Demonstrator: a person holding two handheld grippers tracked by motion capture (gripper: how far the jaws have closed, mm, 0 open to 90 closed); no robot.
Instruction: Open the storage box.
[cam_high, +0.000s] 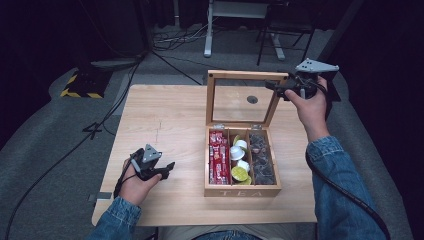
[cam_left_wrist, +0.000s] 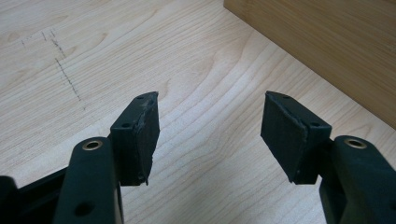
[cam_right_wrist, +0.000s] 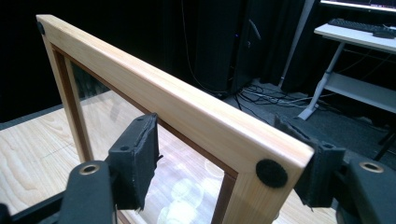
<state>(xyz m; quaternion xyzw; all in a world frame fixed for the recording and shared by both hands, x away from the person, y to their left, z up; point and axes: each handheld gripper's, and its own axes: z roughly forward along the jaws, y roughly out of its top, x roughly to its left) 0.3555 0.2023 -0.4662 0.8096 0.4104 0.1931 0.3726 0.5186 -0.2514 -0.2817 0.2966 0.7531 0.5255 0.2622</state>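
**Tea box lid upright, right gripper straddling its corner**

From the high view, a wooden tea box (cam_high: 242, 189) marked "TEA" sits on the light wooden table (cam_high: 165, 120), its glass-paned lid (cam_high: 245, 76) standing upright at the back. Three compartments show: red packets (cam_high: 218, 157) on the left, white and yellow-green capsules (cam_high: 240, 161) in the middle, dark wrapped pieces (cam_high: 261, 159) on the right. The right gripper (cam_high: 274, 86) is held at the lid's upper right corner; the left gripper (cam_high: 169, 166) lies low over the table, well to the left of the box.

The right gripper view gives what the overhead cannot: the lid's top rail runs between the two jaws, a round black felt pad (cam_right_wrist: 271, 173) on the corner facing the camera. The left pad stands clear of the frame; the right one sits just beside the wood, contact not certain. The jaws are wide and not clamped on the rail.

The left gripper view shows its jaws moderately apart with nothing between them, bare wood grain with faint pencil marks (cam_left_wrist: 63, 70) below, and the box's side wall (cam_left_wrist: 322, 42) at the upper right
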